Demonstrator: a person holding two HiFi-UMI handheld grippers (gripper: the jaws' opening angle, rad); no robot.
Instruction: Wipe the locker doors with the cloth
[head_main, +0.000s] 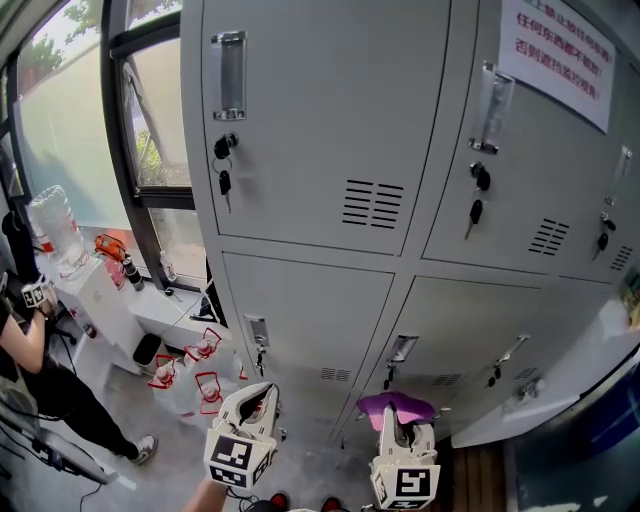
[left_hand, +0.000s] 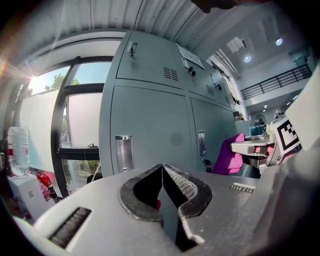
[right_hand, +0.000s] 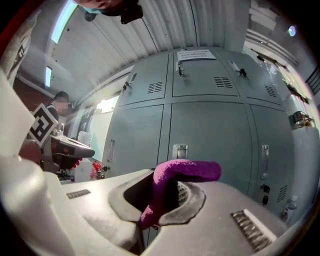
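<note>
Grey metal locker doors (head_main: 330, 120) fill the head view, with handles and hanging keys. A purple cloth (right_hand: 175, 182) is pinched in my right gripper (right_hand: 167, 192), which is shut on it; the same cloth (head_main: 397, 408) shows low in the head view, just short of a lower locker door (head_main: 450, 340). My left gripper (left_hand: 161, 187) is shut with nothing between its jaws and points at a lower door (left_hand: 150, 130). It hangs at the bottom of the head view as the left gripper (head_main: 262, 400), left of the right gripper (head_main: 398, 428).
A window (head_main: 150, 120) stands left of the lockers. Below it are a white water dispenser (head_main: 95, 300) with a bottle (head_main: 55, 230) and red-handled items (head_main: 200, 365) on the floor. A person (head_main: 30, 360) stands at the far left. A red-lettered notice (head_main: 560, 50) hangs top right.
</note>
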